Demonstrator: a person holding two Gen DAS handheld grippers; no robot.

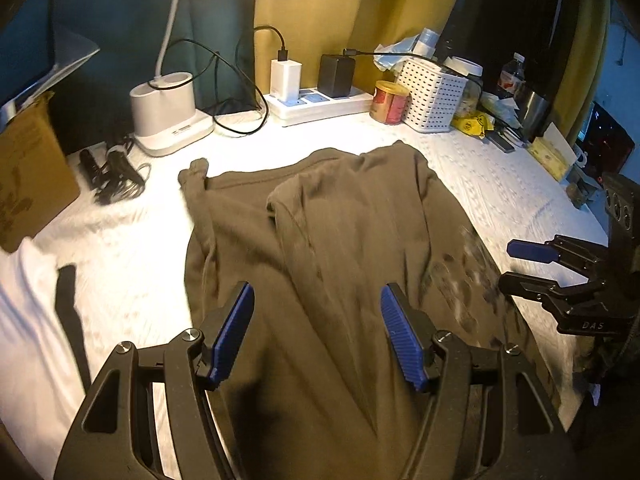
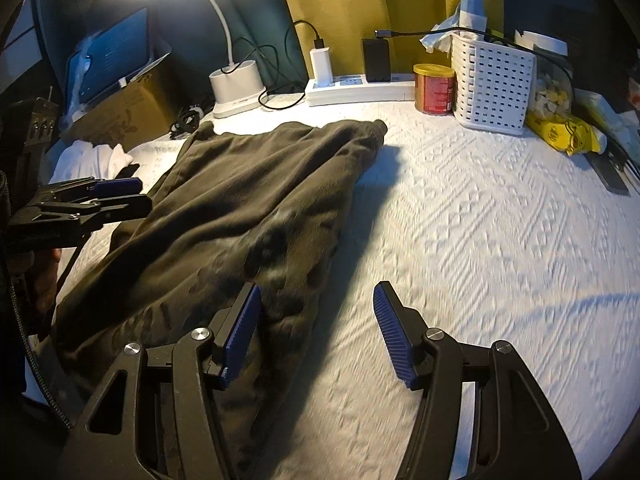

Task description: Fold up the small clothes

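Observation:
A dark olive-brown garment lies spread on the white textured table cover, partly folded over itself, with a faded print near its right edge. It also shows in the right wrist view. My left gripper is open and empty, hovering over the garment's near part. My right gripper is open and empty, above the garment's right edge and the cover. The right gripper also shows at the right of the left wrist view, and the left gripper at the left of the right wrist view.
Along the back stand a white lamp base, a power strip with chargers, a red-gold can and a white perforated basket. A cardboard box and black cables are at the left. A yellow packet lies at the right.

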